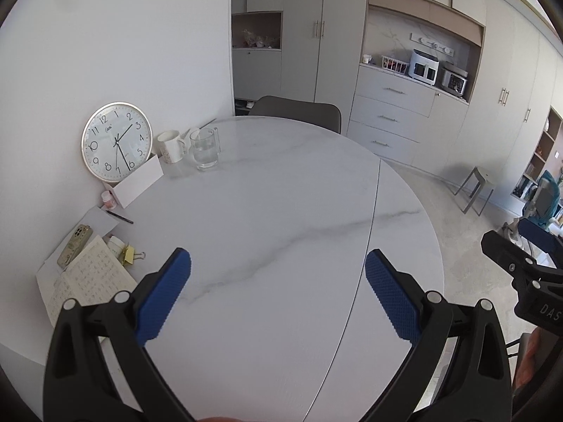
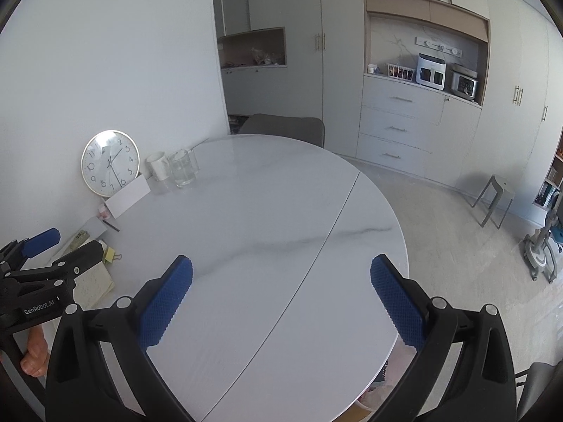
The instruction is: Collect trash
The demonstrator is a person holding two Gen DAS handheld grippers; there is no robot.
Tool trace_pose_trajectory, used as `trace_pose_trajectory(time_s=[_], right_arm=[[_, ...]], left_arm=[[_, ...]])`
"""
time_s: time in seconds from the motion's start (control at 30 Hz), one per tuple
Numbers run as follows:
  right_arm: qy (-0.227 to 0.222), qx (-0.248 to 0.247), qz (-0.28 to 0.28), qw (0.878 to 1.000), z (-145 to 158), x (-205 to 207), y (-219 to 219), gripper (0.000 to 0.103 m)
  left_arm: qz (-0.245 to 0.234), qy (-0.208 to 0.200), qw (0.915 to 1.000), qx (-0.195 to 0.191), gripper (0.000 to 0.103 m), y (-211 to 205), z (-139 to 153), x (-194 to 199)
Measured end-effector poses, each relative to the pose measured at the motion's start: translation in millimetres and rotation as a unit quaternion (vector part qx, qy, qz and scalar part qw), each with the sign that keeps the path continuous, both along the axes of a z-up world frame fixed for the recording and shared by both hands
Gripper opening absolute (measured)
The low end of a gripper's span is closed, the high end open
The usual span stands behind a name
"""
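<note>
My left gripper [image 1: 278, 293] hangs over the near part of the white marble bench [image 1: 267, 211], its blue pads [image 1: 165, 295] spread wide with nothing between them. My right gripper [image 2: 281, 299] sits just beside it on the right, likewise spread wide and holding nothing, above the seam that crosses the bench top.

I cannot pick out any clear piece of trash. The only loose things lie along the bench's left edge by the wall. Nearest my left gripper is an open notebook [image 1: 88, 281] with a phone [image 1: 74, 246] lying on its far corner, and a yellow binder clip [image 1: 131, 255] just beside it. Farther along lie a sheet of paper [image 1: 100, 221], a pen [image 1: 119, 216] and a small pink-capped bottle [image 1: 109, 199]. Beyond these a white card [image 1: 140, 181] stands in front of a round clock [image 1: 117, 141] that leans on the wall. A white mug [image 1: 171, 147] and a glass mug [image 1: 205, 150] with water stand side by side next to the clock. A grey chair [image 1: 299, 110] stands at the far side.
</note>
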State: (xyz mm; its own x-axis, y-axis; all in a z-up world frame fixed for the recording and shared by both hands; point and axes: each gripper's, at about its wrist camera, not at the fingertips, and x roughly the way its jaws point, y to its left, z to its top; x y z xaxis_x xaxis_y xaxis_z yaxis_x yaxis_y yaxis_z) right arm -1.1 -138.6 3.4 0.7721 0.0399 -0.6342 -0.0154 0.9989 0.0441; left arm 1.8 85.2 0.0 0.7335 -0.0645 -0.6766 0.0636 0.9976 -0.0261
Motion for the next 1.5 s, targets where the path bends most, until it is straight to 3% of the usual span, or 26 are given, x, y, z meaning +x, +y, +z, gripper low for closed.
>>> trace_pose_trajectory(time_s=[1.5], right_arm=[[0.022,-0.005,-0.011,1.000,-18,1,15,0.101]], left_arm=[[0.003,0.009,0.9999,0.005,0.095,4,-8,7]])
